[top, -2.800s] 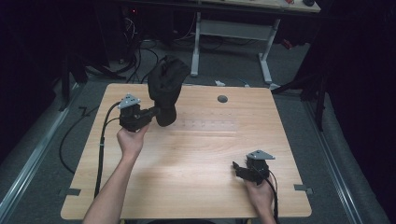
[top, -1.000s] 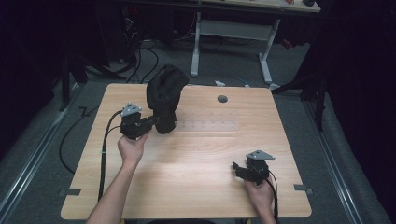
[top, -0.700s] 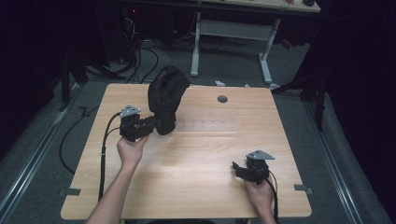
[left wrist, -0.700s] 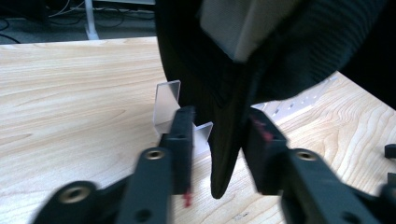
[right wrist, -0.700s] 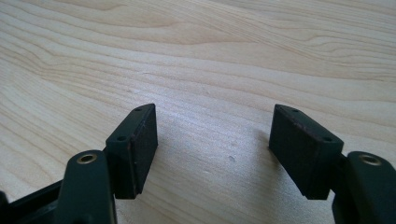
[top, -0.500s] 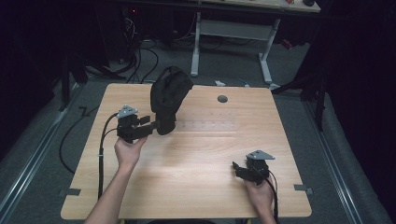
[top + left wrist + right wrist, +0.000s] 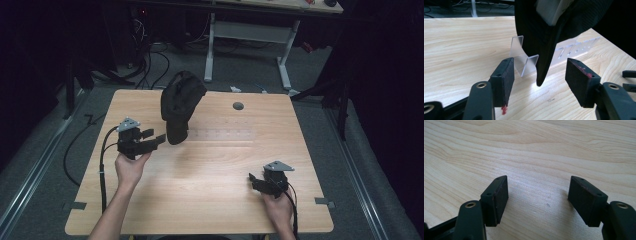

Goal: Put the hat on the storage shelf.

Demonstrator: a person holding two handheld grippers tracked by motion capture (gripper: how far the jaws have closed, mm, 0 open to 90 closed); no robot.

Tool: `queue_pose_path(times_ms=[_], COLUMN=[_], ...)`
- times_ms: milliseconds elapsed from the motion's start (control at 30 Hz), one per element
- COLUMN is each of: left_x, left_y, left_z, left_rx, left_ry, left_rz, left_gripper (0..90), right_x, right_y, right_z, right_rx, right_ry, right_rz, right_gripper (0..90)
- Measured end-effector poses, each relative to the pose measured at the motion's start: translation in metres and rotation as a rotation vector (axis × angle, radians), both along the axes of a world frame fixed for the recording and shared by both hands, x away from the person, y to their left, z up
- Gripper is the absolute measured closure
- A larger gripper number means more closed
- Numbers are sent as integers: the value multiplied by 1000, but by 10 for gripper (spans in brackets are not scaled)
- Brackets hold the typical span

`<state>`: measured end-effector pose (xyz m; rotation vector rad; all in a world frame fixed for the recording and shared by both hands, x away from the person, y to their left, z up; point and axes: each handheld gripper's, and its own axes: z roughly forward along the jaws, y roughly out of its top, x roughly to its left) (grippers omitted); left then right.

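A black cap (image 7: 181,105) hangs upright on a clear acrylic stand (image 7: 524,58) at the back left of the wooden table (image 7: 210,165). My left gripper (image 7: 156,137) sits just left of the cap; its jaws have just been opening. In the left gripper view the cap's brim (image 7: 544,62) points down between the pads of the left gripper (image 7: 541,75), and neither pad touches it. My right gripper (image 7: 255,181) rests open near the front right edge, and in its own view the right gripper (image 7: 537,195) has bare wood between its pads.
A clear slotted strip (image 7: 225,134) lies flat on the table right of the cap. A round grey cable hole (image 7: 238,106) sits near the back edge. Cables trail from both grippers, and a white desk frame (image 7: 250,35) stands beyond the table.
The left gripper opened, let go of the cap's brim and drew back to the left, toward the person. The cap stays on its stand. The right gripper has not moved.
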<state>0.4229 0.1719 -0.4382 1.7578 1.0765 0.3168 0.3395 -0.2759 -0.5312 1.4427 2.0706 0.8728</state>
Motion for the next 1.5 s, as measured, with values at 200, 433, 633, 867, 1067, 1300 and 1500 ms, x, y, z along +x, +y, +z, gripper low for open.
queue_pose_path(times_ms=[200, 433, 633, 867, 1067, 1300, 1500], left_x=[-9, -23, -33, -41, -48, -53, -57], left_y=[8, 15, 15, 14, 15, 14, 12], left_z=[-1, -2, -6, -15, -28, -36, -45], left_rx=[-8, -20, -24, -21, -22, -11, -2], left_ry=[3, -2, 5, 17, 34, 45, 62], left_rz=[11, 24, 20, 10, -1, -8, -7], left_gripper=[394, 399, 397, 389, 385, 386, 384], right_x=[0, 0, 0, 0, 0, 0, 0], right_y=[0, 0, 0, 0, 0, 0, 0], right_z=[0, 0, 0, 0, 0, 0, 0], right_rx=[0, 0, 0, 0, 0, 0, 0], right_ry=[0, 0, 0, 0, 0, 0, 0], right_rz=[0, 0, 0, 0, 0, 0, 0], right_gripper=[326, 326, 326, 326, 326, 326, 326])
